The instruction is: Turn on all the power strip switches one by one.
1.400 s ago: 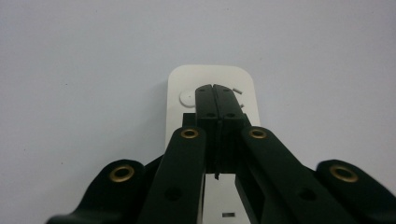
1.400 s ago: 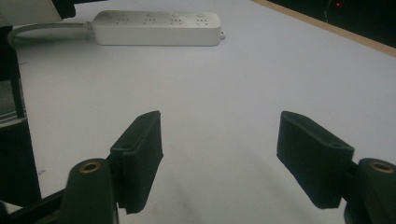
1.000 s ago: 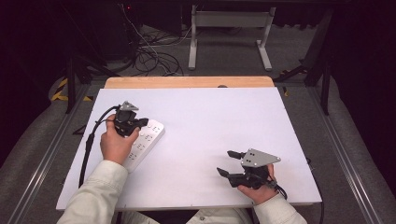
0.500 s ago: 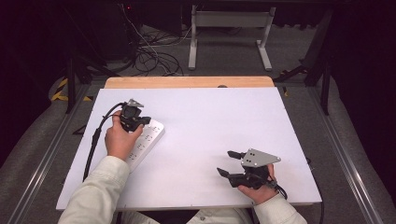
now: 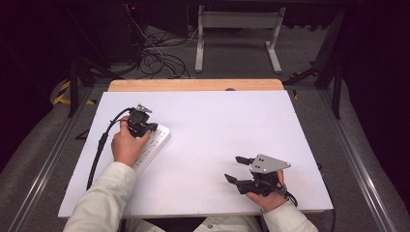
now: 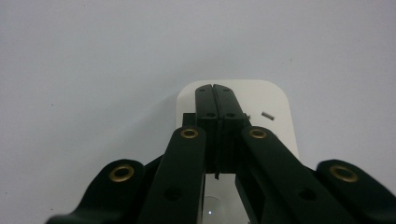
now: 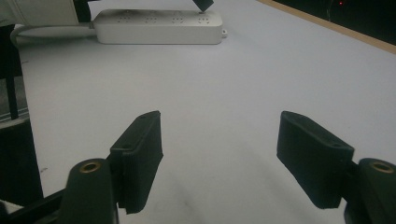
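A white power strip (image 5: pixel 153 145) lies at the left of the white table (image 5: pixel 232 125), running diagonally, with my left hand over its near part. My left gripper (image 5: pixel 153 128) is shut with nothing between its jaws, and its tips point down at the strip's far end. In the left gripper view the closed gripper (image 6: pixel 215 88) sits over the rounded end of the strip (image 6: pixel 280 121). Whether the tips touch it I cannot tell. My right gripper (image 5: pixel 233 168) rests open near the front right edge. In the right gripper view the gripper (image 7: pixel 219 154) has only bare table between its jaws, and the strip (image 7: pixel 159 27) lies far off.
A black cable (image 5: pixel 99 150) trails from the left gripper along the table's left side. The table's far edge is bare wood (image 5: pixel 193 85). Beyond it are floor cables (image 5: pixel 159 58) and a grey metal stand (image 5: pixel 237 29). Metal rails (image 5: pixel 46 164) run along both sides.
My left gripper has shifted a little to the right and down, toward the strip's far end. The right gripper has stayed where it was.
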